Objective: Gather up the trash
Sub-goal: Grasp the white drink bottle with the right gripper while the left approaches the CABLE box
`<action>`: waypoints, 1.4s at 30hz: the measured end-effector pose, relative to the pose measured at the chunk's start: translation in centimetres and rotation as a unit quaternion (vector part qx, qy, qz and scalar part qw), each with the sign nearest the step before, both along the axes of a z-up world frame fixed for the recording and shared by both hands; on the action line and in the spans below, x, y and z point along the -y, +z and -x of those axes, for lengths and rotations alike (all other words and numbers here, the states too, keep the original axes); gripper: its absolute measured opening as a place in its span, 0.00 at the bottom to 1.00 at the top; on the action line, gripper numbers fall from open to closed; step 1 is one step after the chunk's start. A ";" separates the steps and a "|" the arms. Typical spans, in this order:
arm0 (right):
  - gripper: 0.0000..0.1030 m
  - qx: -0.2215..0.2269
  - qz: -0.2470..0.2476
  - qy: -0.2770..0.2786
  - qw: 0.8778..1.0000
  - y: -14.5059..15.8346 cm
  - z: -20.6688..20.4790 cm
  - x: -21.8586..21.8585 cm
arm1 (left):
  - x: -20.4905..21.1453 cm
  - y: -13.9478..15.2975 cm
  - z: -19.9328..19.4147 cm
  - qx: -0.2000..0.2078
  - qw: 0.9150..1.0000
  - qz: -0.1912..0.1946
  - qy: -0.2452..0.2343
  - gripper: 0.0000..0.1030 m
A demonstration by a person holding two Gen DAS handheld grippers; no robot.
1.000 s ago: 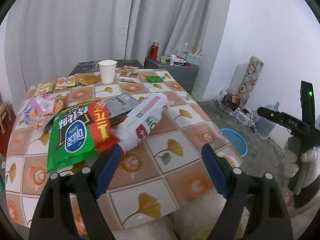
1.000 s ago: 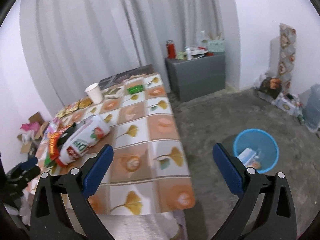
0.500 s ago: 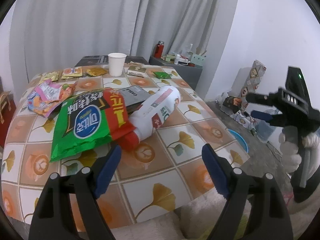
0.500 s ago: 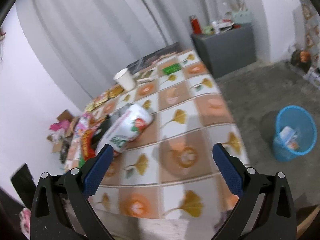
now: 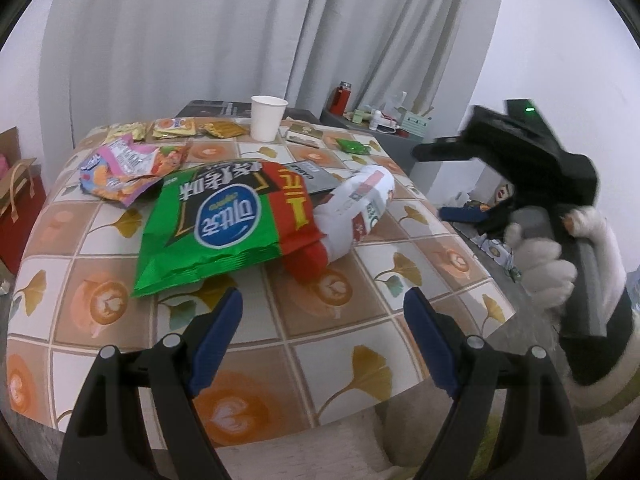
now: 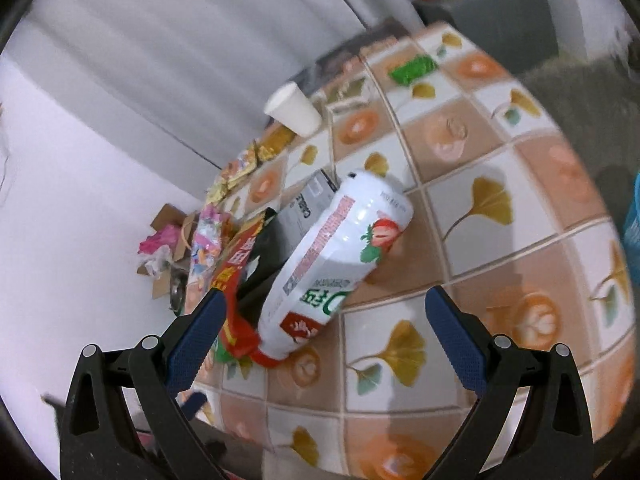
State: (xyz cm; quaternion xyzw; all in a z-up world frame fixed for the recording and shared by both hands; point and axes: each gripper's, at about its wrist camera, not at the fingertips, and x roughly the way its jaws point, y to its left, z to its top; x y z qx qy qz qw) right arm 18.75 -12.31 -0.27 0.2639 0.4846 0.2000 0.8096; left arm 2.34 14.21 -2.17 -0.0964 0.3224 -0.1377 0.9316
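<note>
Nearest the left wrist camera, the left gripper (image 5: 320, 312) hangs above the tiled surface (image 5: 304, 344) with its blue fingers (image 5: 218, 334) spread wide and nothing between them. Just beyond their tips lies the green snack bag (image 5: 212, 222), flat and crumpled, its red end resting against the white bottle (image 5: 352, 212), which lies on its side with its red cap towards the camera.

From the other side, the right gripper (image 6: 326, 320) is also spread wide and empty (its view is tilted and somewhat blurred). The bottle's lower end sits in line with the gap between these fingers, though no pad touches it. In the left view a gloved hand (image 5: 536, 256) carries that gripper just off the surface's right edge.

Farther back lie a grey card box (image 5: 310, 176) partly under the bottle, a torn pink wrapper (image 5: 124, 162), a small green packet (image 5: 352, 146), several yellow sachets (image 5: 174, 128) and an upright paper cup (image 5: 267, 118). A sliver of blue bin (image 6: 632, 216) shows at the right view's edge, on the floor.

This looks like the approach step, with nothing collected by either gripper yet. The bottle seems the likeliest target for the right gripper: the next move calls for lowering so the fingers straddle its body across the width, then closing firmly, since a smooth round bottle may roll or slip. The bag would suit the left.
</note>
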 end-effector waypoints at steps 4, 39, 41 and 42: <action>0.92 -0.029 0.003 -0.006 1.000 -1.3 -1.5 -1.7 | -1.0 0.0 0.3 -0.001 1.000 0.005 0.009 0.78; 0.66 -0.064 0.043 0.059 0.995 -2.9 -2.3 1.1 | -1.0 -0.3 -1.2 -0.013 1.000 0.021 0.005 0.78; 0.66 -0.058 0.054 0.066 0.995 -2.7 -2.1 1.6 | -0.4 0.4 -1.8 -0.005 1.000 0.014 -0.005 0.78; 0.66 -0.054 0.060 0.070 0.994 -2.6 -1.8 2.1 | -0.1 1.0 -2.2 0.001 1.000 0.007 -0.012 0.78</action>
